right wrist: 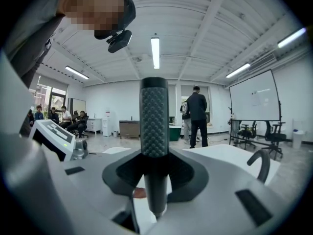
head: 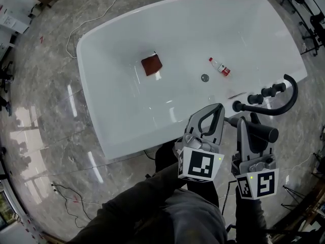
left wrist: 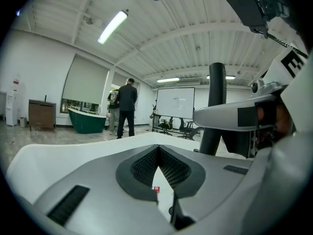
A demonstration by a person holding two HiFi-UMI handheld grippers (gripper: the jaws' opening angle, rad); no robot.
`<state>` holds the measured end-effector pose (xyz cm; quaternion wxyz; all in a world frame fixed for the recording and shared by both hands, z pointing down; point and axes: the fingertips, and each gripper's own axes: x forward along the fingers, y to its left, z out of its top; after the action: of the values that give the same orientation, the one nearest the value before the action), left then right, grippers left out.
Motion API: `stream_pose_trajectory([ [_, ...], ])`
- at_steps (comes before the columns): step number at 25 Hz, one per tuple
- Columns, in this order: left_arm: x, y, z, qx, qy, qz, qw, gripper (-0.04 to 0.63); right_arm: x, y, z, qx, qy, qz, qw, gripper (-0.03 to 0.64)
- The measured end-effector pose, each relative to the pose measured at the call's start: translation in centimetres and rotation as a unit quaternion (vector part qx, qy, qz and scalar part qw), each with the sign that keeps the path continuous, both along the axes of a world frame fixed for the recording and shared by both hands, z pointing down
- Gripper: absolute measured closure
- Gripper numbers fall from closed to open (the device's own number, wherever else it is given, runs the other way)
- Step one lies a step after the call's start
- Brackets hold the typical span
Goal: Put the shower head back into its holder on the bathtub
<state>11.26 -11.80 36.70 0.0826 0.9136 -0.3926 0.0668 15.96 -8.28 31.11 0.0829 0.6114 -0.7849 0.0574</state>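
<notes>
The shower head (head: 266,133) is a black wand with a knobbly grip. My right gripper (head: 242,121) is shut on it at the tub's near right rim. In the right gripper view the shower head (right wrist: 154,126) stands upright between the pads of the right gripper (right wrist: 154,153). The black faucet set (head: 284,103), with a curved spout and knobs, sits just beyond on the rim of the white bathtub (head: 117,136). Its left-end fitting (head: 237,105) is close to the wand. My left gripper (head: 219,108) hangs beside it, shut and empty, fingertips touching (left wrist: 157,151).
In the tub lie a red-brown block (head: 151,65), a small red-capped bottle (head: 219,66) and the drain (head: 204,78). Cables trail over the marble floor (head: 45,116). People (right wrist: 197,114) stand far across the room, by a green tub (left wrist: 87,120) and a whiteboard (left wrist: 174,102).
</notes>
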Motion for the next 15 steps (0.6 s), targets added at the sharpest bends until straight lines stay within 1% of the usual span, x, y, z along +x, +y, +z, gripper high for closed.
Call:
stream_pose_trajectory([
  [15,-0.5,-1.4,2.3,-0.006,0.001,-0.005,1.0,0.592,0.2,-0.7,3.5,-0.01,-0.007,0.012,1.0,0.491],
])
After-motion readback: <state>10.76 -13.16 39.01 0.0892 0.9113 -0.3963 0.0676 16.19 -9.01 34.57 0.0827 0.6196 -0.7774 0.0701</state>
